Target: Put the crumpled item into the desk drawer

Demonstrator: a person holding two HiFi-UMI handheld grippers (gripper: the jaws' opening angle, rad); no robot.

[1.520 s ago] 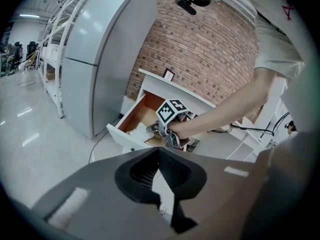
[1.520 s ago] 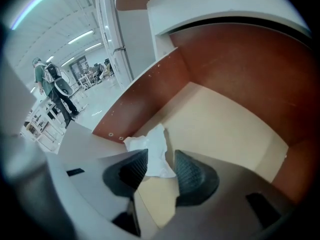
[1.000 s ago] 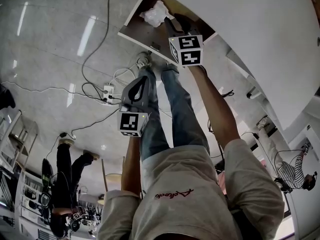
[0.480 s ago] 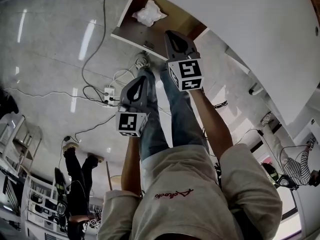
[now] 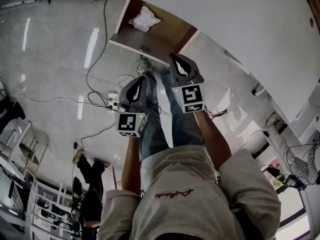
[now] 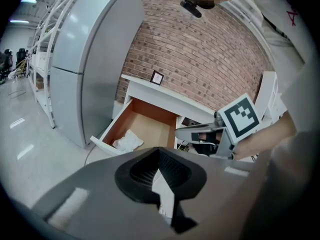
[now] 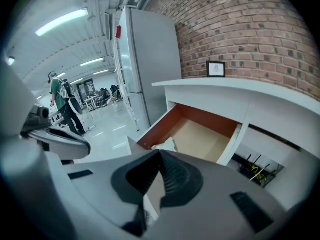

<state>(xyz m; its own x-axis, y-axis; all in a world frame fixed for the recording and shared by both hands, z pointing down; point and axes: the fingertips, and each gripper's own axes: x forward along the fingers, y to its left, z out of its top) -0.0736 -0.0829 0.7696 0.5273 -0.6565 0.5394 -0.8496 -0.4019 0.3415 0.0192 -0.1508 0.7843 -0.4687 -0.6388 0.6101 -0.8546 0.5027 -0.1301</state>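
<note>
Crumpled item (white, wadded) seen lying inside open desk drawer, toward drawer's 11 o'clock corner in head view; touched by neither gripper. Drawer found at 12 o'clock of head view, under white desk top. Right gripper held apart from drawer, at its 5 o'clock, jaws clenched together, nothing pinched. Left gripper held just beside, at right gripper's 8 o'clock, jaws likewise pressed together, empty. Power strip noted on floor at left gripper's 8 o'clock.
</note>
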